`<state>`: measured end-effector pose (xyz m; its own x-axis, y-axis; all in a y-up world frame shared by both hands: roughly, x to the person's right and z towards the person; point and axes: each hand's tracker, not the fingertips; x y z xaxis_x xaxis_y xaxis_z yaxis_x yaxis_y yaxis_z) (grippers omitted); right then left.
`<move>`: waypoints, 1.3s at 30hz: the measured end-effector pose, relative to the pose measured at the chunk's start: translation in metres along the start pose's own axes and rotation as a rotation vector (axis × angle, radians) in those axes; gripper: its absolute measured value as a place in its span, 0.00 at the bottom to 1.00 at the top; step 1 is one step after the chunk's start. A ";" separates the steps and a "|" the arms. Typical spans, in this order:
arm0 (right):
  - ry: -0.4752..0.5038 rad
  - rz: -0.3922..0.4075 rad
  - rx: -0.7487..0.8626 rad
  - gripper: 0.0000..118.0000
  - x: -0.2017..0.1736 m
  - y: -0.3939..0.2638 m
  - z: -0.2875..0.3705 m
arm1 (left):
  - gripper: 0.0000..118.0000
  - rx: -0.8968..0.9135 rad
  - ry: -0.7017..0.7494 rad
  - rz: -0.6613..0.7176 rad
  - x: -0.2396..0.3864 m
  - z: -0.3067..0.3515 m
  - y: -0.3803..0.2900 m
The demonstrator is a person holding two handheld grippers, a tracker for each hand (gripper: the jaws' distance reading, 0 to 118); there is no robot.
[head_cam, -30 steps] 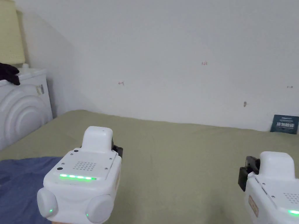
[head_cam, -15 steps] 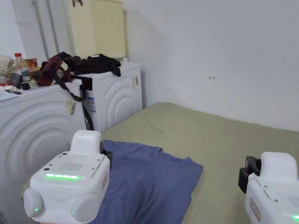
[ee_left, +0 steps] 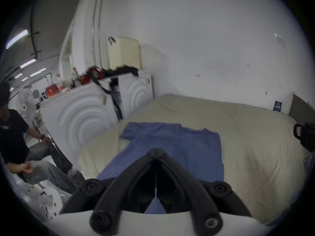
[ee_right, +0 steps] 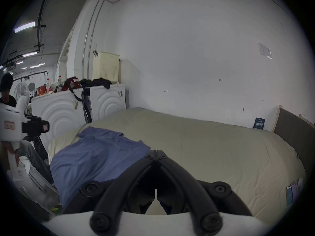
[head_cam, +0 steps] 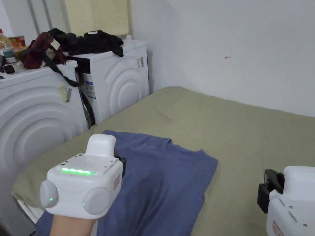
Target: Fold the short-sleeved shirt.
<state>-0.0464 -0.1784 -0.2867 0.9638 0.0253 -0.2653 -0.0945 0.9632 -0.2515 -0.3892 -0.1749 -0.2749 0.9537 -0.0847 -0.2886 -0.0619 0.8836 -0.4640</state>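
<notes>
A blue short-sleeved shirt (head_cam: 166, 178) lies spread on the left end of an olive-green bed (head_cam: 246, 129), collar toward the wall. My left gripper (head_cam: 121, 159) hovers above the shirt's near left part. In the left gripper view its jaws (ee_left: 156, 150) are closed tip to tip over the shirt (ee_left: 179, 142), with nothing between them. My right gripper (head_cam: 266, 192) hangs over bare bed to the right of the shirt. The right gripper view has its jaws (ee_right: 156, 152) also shut and empty, just past the shirt's (ee_right: 98, 156) right edge.
Two white washing machines (head_cam: 117, 76) stand against the bed's left end, with dark clothes (head_cam: 92, 41) and a cream basket (head_cam: 98, 15) on top. A person (ee_left: 13, 137) sits left of them. A headboard (ee_right: 293, 129) closes the right end. Wide bare bed (ee_right: 204, 137) lies right of the shirt.
The head camera has turned left and tilted down, bringing the shirt and washing machines into the picture. Both grippers still hover above the bed. The shirt lies as before.
</notes>
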 end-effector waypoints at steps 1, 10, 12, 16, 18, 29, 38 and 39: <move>-0.002 0.003 -0.014 0.02 0.001 -0.005 -0.004 | 0.00 -0.030 -0.016 -0.001 0.005 -0.016 -0.002; -0.036 -0.006 -0.172 0.02 0.022 -0.059 -0.044 | 0.46 -0.332 -0.142 -0.040 0.043 -0.193 -0.019; -0.054 -0.004 -0.197 0.02 0.027 -0.069 -0.051 | 1.00 -0.429 -0.175 0.003 0.043 -0.219 -0.023; -0.051 -0.041 -0.251 0.02 0.038 -0.085 -0.060 | 0.98 -0.516 -0.189 -0.027 0.051 -0.259 -0.041; -0.055 -0.046 -0.268 0.02 0.041 -0.091 -0.060 | 0.98 -0.529 -0.162 -0.046 0.057 -0.271 -0.049; -0.088 -0.079 -0.270 0.02 0.068 -0.082 -0.014 | 0.00 -0.505 -0.118 -0.105 0.055 -0.229 -0.043; -0.187 -0.066 -0.191 0.02 0.118 -0.061 0.077 | 0.00 -0.355 -0.199 -0.107 0.090 -0.130 0.027; -0.198 -0.075 -0.185 0.02 0.125 -0.061 0.087 | 0.00 -0.324 -0.219 -0.113 0.102 -0.117 0.035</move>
<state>0.1015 -0.2102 -0.2235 0.9981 0.0251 -0.0567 -0.0473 0.8995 -0.4343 -0.3289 -0.2062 -0.4188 0.9978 -0.0421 -0.0518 -0.0093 0.6808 -0.7324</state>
